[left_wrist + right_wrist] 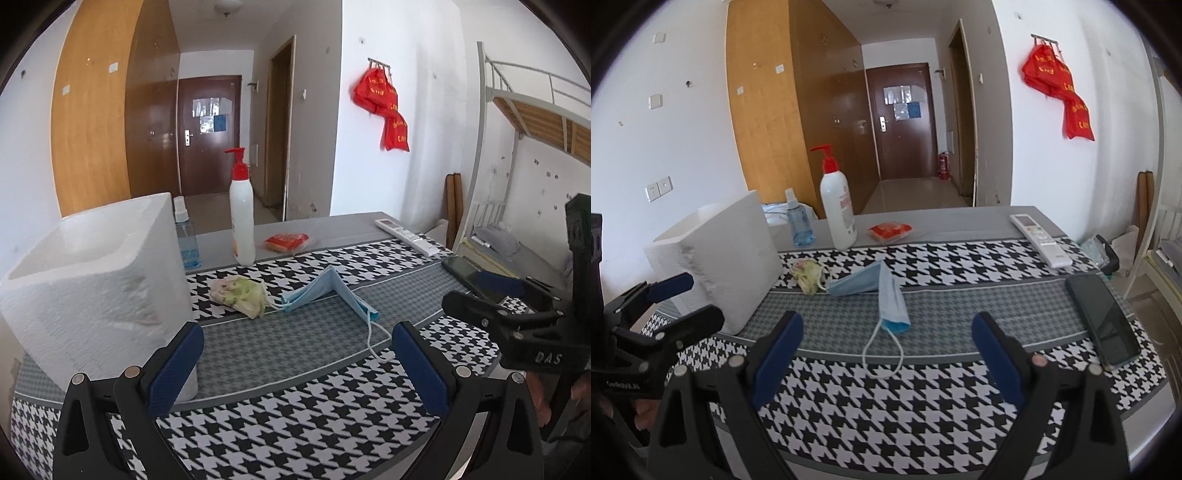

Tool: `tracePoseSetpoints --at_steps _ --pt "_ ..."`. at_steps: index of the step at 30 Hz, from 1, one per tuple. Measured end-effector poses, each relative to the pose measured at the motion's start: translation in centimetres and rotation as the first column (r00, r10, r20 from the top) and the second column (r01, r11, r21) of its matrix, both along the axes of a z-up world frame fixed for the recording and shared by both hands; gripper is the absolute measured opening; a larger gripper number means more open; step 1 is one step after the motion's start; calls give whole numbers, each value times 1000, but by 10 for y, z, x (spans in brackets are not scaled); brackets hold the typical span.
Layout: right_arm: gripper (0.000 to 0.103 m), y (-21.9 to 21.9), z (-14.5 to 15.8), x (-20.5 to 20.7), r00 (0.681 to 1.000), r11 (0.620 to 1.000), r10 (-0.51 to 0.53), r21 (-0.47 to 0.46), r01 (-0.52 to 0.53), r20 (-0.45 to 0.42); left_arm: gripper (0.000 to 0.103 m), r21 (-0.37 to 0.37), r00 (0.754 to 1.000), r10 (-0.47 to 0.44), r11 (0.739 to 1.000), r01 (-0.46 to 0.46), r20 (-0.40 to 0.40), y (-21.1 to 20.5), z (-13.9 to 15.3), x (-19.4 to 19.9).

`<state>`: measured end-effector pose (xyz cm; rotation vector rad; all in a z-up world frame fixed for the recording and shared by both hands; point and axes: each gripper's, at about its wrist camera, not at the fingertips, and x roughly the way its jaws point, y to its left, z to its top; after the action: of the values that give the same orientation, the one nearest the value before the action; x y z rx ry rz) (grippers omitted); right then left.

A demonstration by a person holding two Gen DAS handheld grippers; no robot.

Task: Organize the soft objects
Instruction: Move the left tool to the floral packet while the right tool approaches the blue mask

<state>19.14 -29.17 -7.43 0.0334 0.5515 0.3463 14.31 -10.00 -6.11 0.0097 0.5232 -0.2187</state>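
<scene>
A blue face mask (332,293) lies folded on the houndstooth table cloth, its ear loop trailing toward me; it also shows in the right wrist view (882,291). A crumpled green-patterned mask (240,295) lies left of it, beside a white foam box (92,280); both show in the right wrist view too, the mask (807,275) and the box (720,258). My left gripper (295,360) is open and empty, short of the blue mask. My right gripper (886,352) is open and empty, its gap around the ear loop's end.
A white pump bottle (242,218), a blue spray bottle (186,236) and a red packet (286,242) stand at the table's back. A white remote (1039,240) and a black phone (1102,321) lie at the right. A bunk bed frame (517,122) is at the right.
</scene>
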Motion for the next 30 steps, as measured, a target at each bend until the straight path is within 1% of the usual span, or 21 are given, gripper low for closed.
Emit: tracePoseSetpoints --at_steps 3,8,19,27,30 --pt "95 -6 -3 3 1000 1000 -1 5 1 -8 102 6 1000 20 1000 -20 -2 -4 -2 8" --pt "95 -13 -7 8 1000 1000 1 17 -1 -18 102 -2 998 46 999 -46 -33 -12 -5 26" --pt "95 -15 -13 22 998 999 39 15 -39 -48 102 45 993 108 993 -106 -44 -21 -12 53" --pt "95 -16 -13 31 996 998 62 6 -62 -60 102 54 985 163 986 -160 -49 -23 -16 77" --pt "95 -15 -14 36 995 997 74 7 -73 -67 102 56 981 184 982 -180 -67 -20 -20 88"
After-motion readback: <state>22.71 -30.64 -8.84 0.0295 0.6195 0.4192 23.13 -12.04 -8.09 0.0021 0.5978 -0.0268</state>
